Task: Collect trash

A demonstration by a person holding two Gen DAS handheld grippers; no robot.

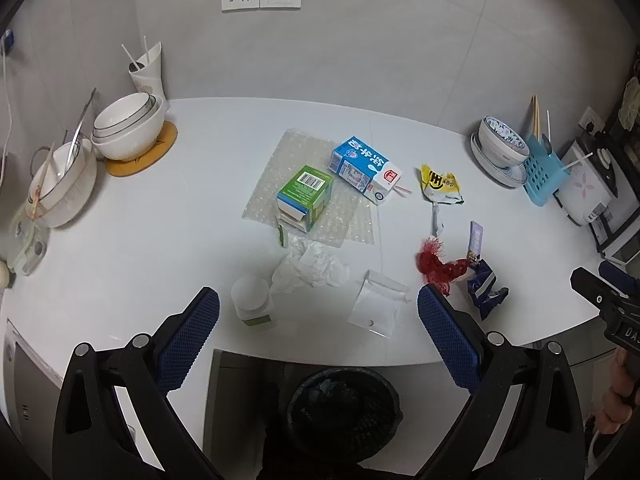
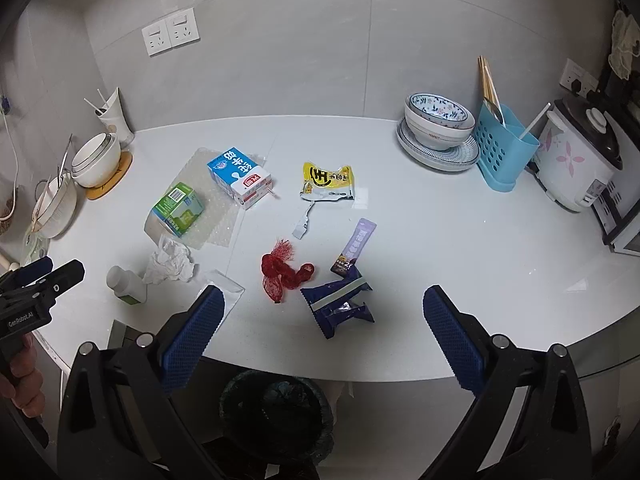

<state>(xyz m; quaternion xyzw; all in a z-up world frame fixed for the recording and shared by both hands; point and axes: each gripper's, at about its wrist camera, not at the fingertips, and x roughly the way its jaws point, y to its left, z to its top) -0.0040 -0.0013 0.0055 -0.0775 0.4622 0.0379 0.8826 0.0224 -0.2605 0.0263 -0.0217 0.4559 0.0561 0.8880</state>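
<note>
Left gripper (image 1: 318, 312) above counter (image 1: 160, 220) edge, jaws spread wide, empty. Right gripper (image 2: 320, 308) likewise, jaws spread, nothing between. Trash scattered mid-counter: blue milk carton (image 2: 239, 178), green carton (image 2: 178, 208) on bubble wrap (image 1: 280, 152), crumpled tissue (image 1: 312, 266), red mesh net (image 2: 282, 270), dark blue wrapper (image 2: 340, 306). Black trash bin (image 1: 344, 412) below counter edge.
</note>
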